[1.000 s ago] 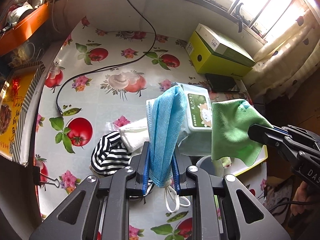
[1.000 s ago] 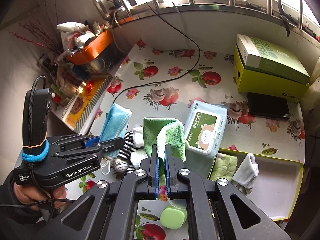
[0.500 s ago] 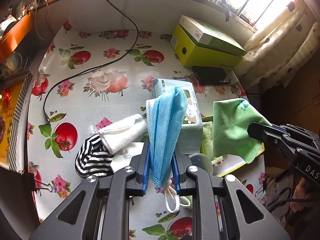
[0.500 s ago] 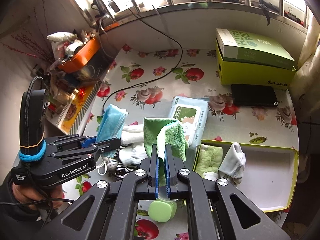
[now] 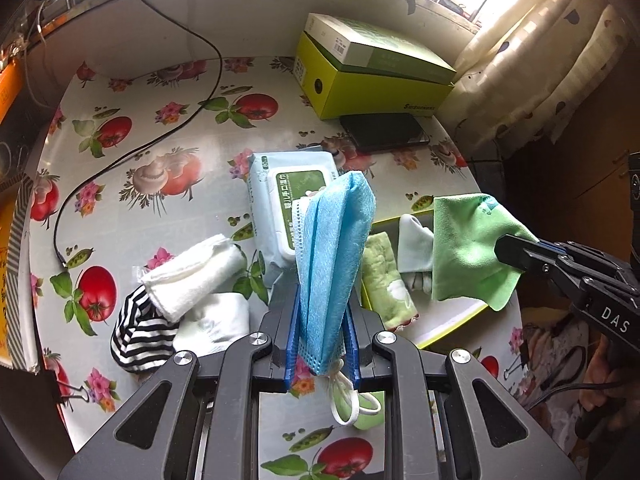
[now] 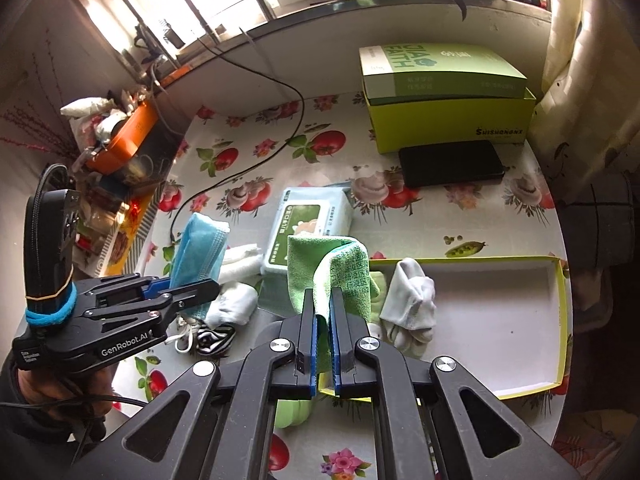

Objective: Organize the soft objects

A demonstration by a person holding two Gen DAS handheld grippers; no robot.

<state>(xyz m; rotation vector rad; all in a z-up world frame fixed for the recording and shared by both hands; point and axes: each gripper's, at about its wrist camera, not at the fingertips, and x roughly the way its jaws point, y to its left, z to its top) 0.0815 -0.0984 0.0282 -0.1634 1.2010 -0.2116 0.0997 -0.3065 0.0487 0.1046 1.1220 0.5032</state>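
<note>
My left gripper (image 5: 322, 320) is shut on a folded stack of blue face masks (image 5: 334, 240), which stands up between its blue pads with white ear loops hanging below. It hovers over the near edge of the wipes pack (image 5: 288, 204). My right gripper (image 6: 324, 304) is shut on a green cloth (image 6: 340, 268) that drapes over its fingertips, above the left end of the yellow-rimmed tray (image 6: 560, 320). A green towel (image 5: 384, 280) and a white sock (image 6: 412, 300) lie in the tray. The left gripper (image 6: 200, 288) and its masks (image 6: 200, 248) show at the left of the right wrist view.
A rolled white cloth (image 5: 192, 272), a striped sock (image 5: 140, 332) and a white sock (image 5: 216, 320) lie left of the wipes. At the back stand stacked green boxes (image 5: 372, 76) with a black flat case (image 5: 384, 132) in front. A black cable (image 5: 132, 152) crosses the tablecloth.
Both grippers have moved rightward across the table toward the tray, each still holding its item. The tray with the towel and sock now shows more fully in both views.
</note>
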